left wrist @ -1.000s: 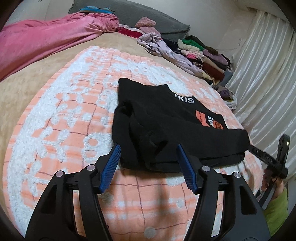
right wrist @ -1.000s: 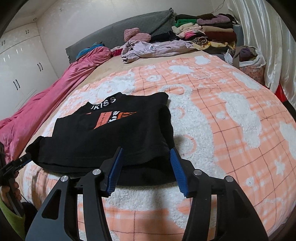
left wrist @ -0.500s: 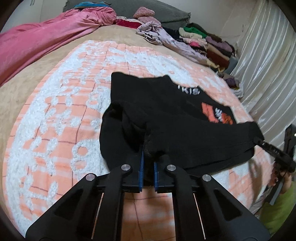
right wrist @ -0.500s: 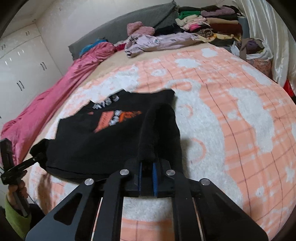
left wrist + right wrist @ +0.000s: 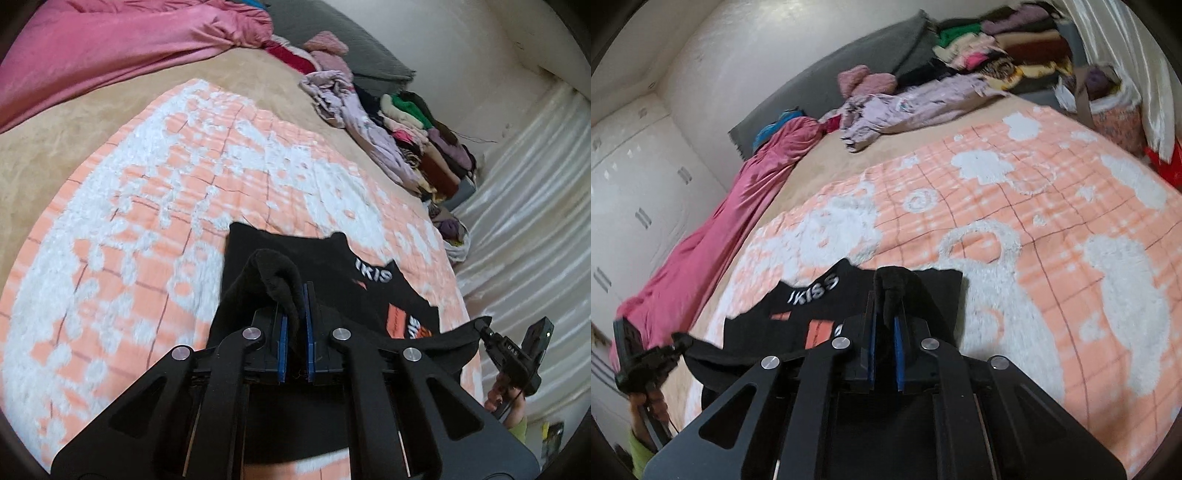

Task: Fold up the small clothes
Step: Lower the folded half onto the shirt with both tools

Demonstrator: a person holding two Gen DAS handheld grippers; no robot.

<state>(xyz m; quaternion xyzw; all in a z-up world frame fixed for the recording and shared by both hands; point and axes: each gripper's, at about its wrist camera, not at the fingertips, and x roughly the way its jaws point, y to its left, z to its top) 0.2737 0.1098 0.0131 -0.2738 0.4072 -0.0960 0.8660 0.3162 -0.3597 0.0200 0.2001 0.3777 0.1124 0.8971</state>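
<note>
A small black shirt (image 5: 332,273) with white "IKISS" lettering and an orange patch lies on the orange-and-white blanket (image 5: 147,206). My left gripper (image 5: 293,325) is shut on a bunch of its near hem and holds it raised. My right gripper (image 5: 884,328) is shut on the hem at the other corner of the shirt (image 5: 812,306), also raised. Each gripper shows at the edge of the other's view, the right one (image 5: 513,354) and the left one (image 5: 646,354), with black cloth stretched between them.
A pink quilt (image 5: 110,55) lies at the far left of the bed. A lilac garment (image 5: 908,107) and a stack of folded clothes (image 5: 997,55) sit at the head by the grey headboard (image 5: 849,70). A white curtain (image 5: 535,221) hangs on the right, white wardrobes (image 5: 624,184) on the left.
Both grippers went from open to shut on the shirt's near hem, then lifted it and carried it forward over the shirt's body.
</note>
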